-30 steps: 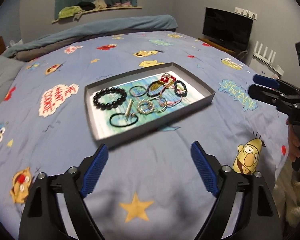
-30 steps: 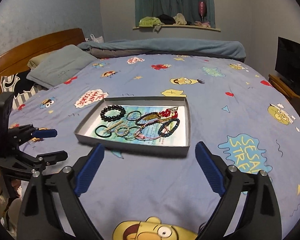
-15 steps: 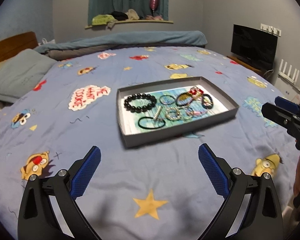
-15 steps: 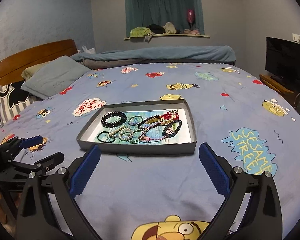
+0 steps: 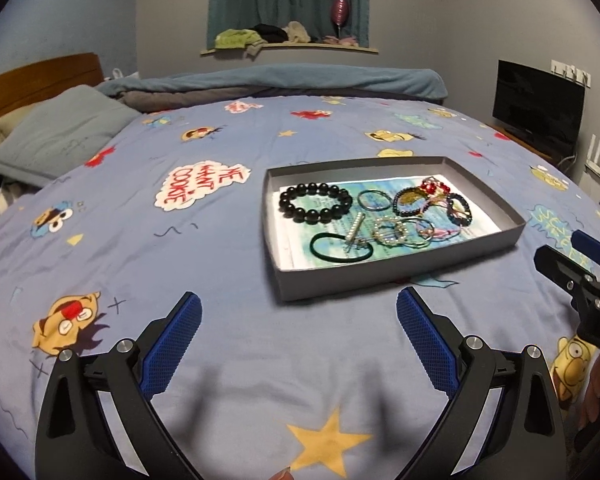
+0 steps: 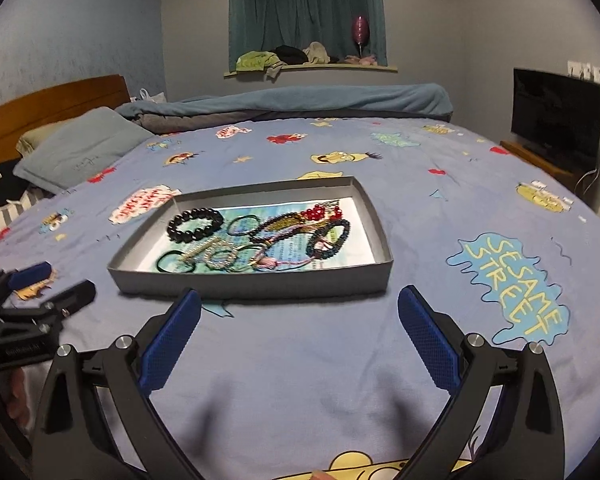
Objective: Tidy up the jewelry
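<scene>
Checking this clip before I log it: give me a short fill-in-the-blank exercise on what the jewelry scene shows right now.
1. The jewelry lies in a grey tray that rests on the ____.
2. Both the left hand-held gripper and the right hand-held gripper are open and hold ____.
3. The black bead bracelet lies at the tray's ____ end in both views.
4. The green hair tie lies ____ the tray.

Missing words: bed; nothing; left; inside
</scene>
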Available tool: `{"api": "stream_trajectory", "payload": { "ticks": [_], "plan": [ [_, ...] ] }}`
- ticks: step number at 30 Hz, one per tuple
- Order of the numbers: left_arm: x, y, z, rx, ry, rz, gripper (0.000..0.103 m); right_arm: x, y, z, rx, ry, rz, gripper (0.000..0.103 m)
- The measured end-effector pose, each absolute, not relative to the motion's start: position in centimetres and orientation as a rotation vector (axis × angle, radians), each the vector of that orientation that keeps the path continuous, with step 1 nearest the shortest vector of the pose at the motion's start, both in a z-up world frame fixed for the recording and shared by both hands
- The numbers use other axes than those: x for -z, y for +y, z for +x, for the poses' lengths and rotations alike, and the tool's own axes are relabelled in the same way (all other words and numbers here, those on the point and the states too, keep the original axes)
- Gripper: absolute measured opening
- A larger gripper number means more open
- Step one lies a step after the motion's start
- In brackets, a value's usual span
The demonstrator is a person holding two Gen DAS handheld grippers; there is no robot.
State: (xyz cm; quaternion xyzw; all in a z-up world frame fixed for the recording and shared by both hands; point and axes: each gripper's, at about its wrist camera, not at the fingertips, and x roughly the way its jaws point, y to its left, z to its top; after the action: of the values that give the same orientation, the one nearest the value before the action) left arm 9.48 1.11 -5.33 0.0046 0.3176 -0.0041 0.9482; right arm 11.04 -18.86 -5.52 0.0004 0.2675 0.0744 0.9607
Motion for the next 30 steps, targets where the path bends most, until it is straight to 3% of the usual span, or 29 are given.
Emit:
{"api": "stream_trajectory", "payload": {
  "ticks": [30],
  "plan": [
    [6.2,-1.1,7.7,0.046,0.575,0.086,0.097,6.5,-19.0,9.4,-0.151,0.496,-0.036,0.097]
  ]
}}
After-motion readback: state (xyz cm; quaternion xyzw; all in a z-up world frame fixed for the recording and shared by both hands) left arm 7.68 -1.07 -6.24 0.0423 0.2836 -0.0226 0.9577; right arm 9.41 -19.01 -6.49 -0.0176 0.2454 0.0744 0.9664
